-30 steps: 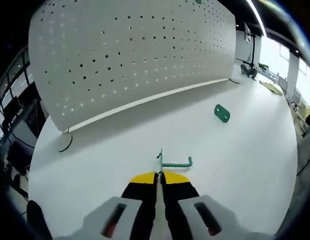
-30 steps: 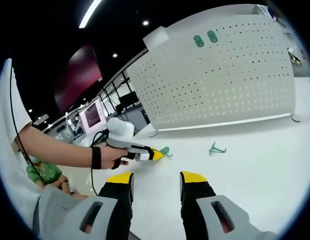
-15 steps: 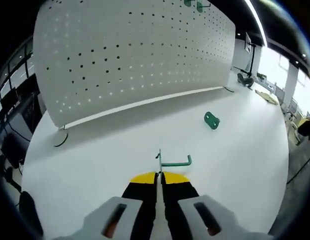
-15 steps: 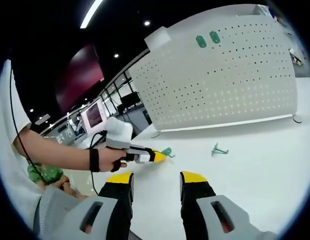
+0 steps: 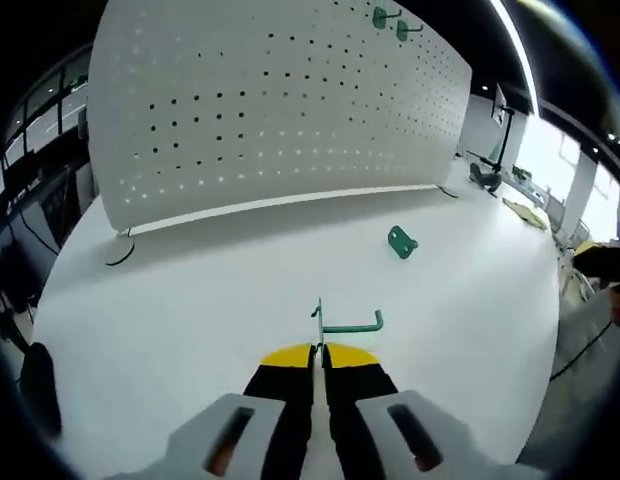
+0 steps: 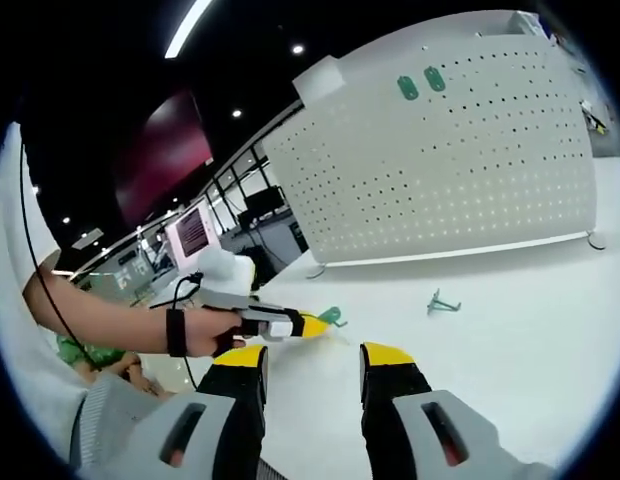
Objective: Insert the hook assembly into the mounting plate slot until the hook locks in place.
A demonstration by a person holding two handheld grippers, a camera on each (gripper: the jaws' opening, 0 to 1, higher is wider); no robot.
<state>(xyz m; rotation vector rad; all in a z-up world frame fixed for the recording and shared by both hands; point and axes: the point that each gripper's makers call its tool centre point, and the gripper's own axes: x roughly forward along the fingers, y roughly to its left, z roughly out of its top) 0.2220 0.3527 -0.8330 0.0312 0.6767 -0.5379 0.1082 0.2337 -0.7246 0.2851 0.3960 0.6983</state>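
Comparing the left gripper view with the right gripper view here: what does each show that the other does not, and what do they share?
Left gripper view: the left gripper end-on, its jaws shut on a green hook.
Right gripper view: the open right gripper, and the person's hand holding the left gripper from the side.
Shared: the white pegboard with two green plates near its top, the white table, and a loose green piece lying on it.

green hook clamped; plate flat

A large white perforated pegboard panel stands upright on the white tabletop; dark office monitors sit behind.
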